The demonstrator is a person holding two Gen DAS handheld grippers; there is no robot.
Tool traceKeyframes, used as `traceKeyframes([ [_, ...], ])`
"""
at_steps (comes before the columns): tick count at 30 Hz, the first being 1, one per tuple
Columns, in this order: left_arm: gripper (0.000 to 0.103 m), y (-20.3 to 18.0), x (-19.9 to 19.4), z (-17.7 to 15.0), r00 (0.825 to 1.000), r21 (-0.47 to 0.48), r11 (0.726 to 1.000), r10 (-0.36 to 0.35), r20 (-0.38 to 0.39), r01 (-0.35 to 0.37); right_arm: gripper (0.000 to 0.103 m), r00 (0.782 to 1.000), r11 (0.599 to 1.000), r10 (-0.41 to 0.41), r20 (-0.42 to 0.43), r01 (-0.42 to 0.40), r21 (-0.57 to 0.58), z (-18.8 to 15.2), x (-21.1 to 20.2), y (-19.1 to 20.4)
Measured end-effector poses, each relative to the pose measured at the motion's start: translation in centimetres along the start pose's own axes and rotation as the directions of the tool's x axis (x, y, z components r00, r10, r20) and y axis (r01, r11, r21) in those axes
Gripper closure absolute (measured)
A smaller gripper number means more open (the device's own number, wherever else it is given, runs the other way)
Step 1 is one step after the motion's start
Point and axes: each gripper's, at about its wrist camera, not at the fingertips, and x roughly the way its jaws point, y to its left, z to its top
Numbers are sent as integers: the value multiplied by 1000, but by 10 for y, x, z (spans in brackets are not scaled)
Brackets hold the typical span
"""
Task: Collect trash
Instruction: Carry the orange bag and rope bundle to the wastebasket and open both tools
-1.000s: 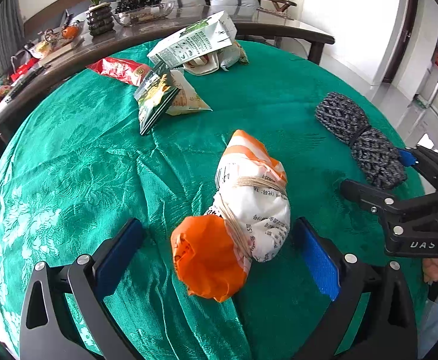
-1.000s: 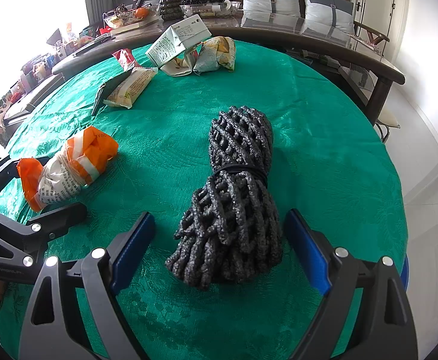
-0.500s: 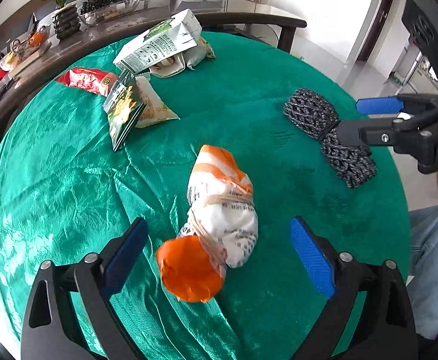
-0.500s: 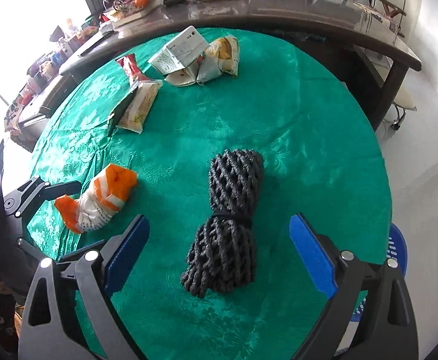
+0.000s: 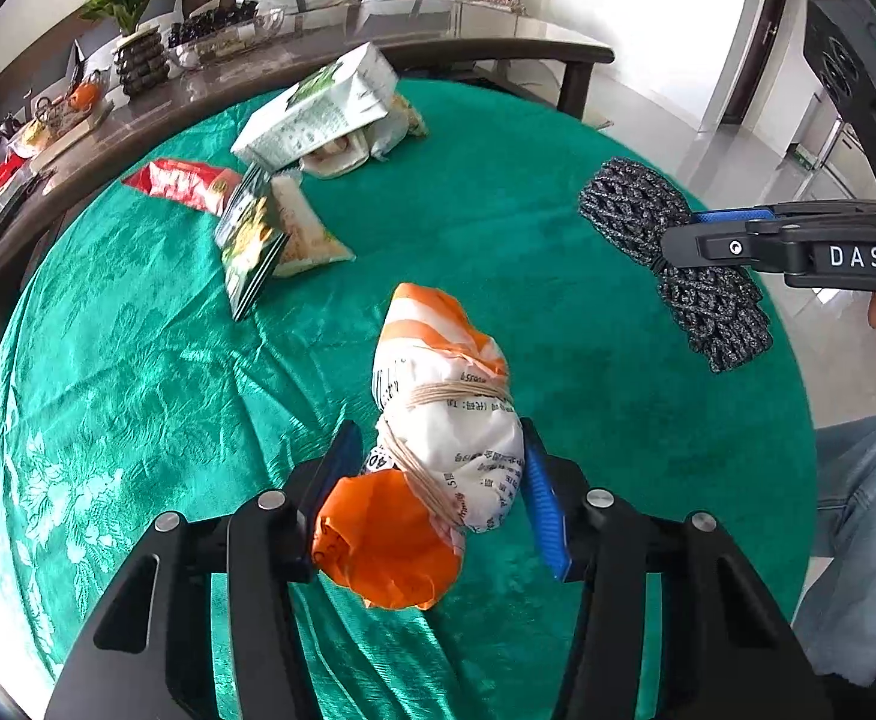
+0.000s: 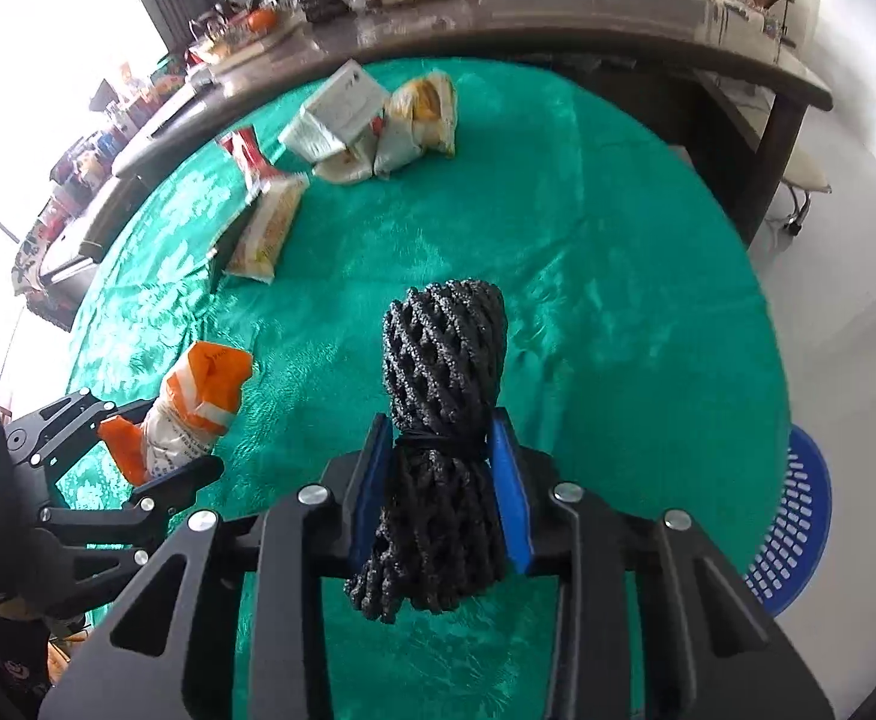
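Note:
My left gripper (image 5: 438, 480) is shut on an orange and white bundle tied with string (image 5: 438, 420), held above the green tablecloth (image 5: 138, 372). My right gripper (image 6: 441, 462) is shut on a dark grey net bundle (image 6: 444, 360), also lifted off the cloth. The net bundle shows in the left wrist view (image 5: 630, 210) between the right gripper's fingers, and the orange bundle shows in the right wrist view (image 6: 192, 402). Snack wrappers (image 5: 270, 234), a red packet (image 5: 183, 183) and a white carton (image 5: 318, 108) lie at the far side of the table.
A blue plastic basket (image 6: 798, 528) stands on the floor to the right of the round table. A long dark counter (image 6: 498, 30) with a plant, trays and clutter runs behind the table. The person's leg (image 5: 858, 510) is at the table's right edge.
Both grippers have closed from open: the left on the orange and white bundle, the right on the net bundle. Both bundles are now lifted off the cloth.

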Motion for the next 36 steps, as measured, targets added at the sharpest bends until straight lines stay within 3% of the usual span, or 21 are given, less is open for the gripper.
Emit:
traceKeyframes([
  [7,52,-36,-8,22,994,-3,995,-99,35,99,71,997,999,3,82,-6,42,-14,-43,-43],
  [19,52,-186,18,89,962,138,953,-274,17,269,71,974,948,-208,91,177,265,-60,-94,-205],
  [22,52,-237,36,107,957,200,937,-292,-4,287,71,971,925,-226,79,189,329,-76,-91,-238],
  [28,51,-302,90,126,946,242,915,-313,-77,323,71,970,881,-237,43,196,430,-97,-75,-298],
  [36,51,-342,158,134,938,237,910,-309,-158,339,71,978,854,-208,25,169,492,-110,-59,-335],
])
